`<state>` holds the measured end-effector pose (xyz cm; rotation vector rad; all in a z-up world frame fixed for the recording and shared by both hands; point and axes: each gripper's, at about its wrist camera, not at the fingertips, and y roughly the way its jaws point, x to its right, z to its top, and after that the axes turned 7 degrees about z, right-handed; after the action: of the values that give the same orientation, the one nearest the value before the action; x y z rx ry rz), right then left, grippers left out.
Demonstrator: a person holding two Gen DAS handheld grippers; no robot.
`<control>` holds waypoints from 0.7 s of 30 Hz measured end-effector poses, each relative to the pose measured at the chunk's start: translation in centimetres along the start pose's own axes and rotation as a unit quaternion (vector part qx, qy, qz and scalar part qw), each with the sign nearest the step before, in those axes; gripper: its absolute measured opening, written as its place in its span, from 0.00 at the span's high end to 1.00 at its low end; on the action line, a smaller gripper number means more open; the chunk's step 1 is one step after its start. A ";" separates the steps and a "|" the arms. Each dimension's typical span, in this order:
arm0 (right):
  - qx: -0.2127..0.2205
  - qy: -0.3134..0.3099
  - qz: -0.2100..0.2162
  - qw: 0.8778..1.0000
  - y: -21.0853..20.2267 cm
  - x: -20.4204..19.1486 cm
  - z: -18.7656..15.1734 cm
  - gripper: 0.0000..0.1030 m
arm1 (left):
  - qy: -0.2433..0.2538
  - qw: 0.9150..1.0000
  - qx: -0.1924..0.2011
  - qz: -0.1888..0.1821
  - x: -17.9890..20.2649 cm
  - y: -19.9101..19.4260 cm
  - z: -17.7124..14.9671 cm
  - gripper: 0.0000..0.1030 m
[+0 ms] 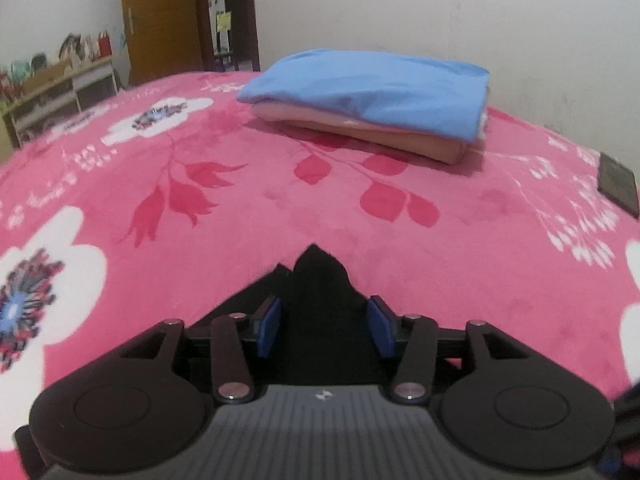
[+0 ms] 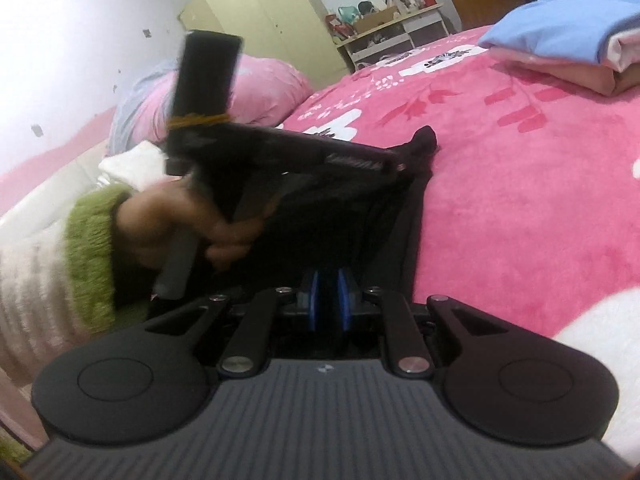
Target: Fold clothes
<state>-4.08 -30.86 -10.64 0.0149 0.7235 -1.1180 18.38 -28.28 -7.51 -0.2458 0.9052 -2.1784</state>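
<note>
We found the left gripper point(image 1: 325, 326) with jaws apart, the black garment point(image 1: 320, 276) lying loose between them on the pink blanket point(image 1: 480, 248). The right gripper point(image 2: 328, 300) pinched the black garment's edge. We advised keeping that edge taut and aligned.

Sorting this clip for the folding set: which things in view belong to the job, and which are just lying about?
Job:
- black garment, between the left gripper fingers
- right gripper, closed on the same garment
- folded blue and pink stack

Lying about:
- dark flat object at the bed edge
- pink pillow
- cluttered shelf
</note>
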 end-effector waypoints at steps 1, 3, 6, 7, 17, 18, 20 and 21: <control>0.002 0.006 0.004 1.000 0.0 0.2 0.0 0.90 | -0.014 1.000 -0.003 -0.004 -0.5 0.5 0.3 0.50; 0.006 0.014 0.009 1.000 -0.1 0.4 0.1 0.91 | -0.050 0.999 -0.011 -0.006 -1.6 1.3 0.7 0.52; 0.008 0.018 0.011 1.000 0.0 0.5 0.1 0.91 | -0.110 0.994 0.002 -0.022 -3.7 1.3 1.3 0.56; 0.009 0.019 0.012 1.000 0.0 0.6 0.1 0.91 | -0.132 0.991 0.009 -0.028 -4.4 0.9 1.4 0.56; 0.011 0.037 0.020 0.999 -0.1 1.0 0.0 0.91 | -0.142 0.988 -0.005 -0.054 -7.0 -4.6 0.5 0.42; 0.011 0.036 0.019 0.999 -0.1 0.9 0.0 0.91 | -0.136 0.989 -0.010 -0.057 -6.7 -4.9 0.2 0.42; 0.013 0.036 0.017 0.999 -0.2 0.8 0.1 0.91 | -0.132 0.989 -0.007 -0.062 -6.0 -5.9 -0.5 0.42; 0.010 0.029 0.013 0.999 -0.2 0.6 0.4 0.91 | -0.134 0.989 -0.004 -0.065 -5.8 -6.4 -1.0 0.42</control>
<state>-3.88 -31.55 -10.56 0.0738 0.7620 -1.1033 18.38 -20.63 -3.26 -0.6015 0.7643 -2.1919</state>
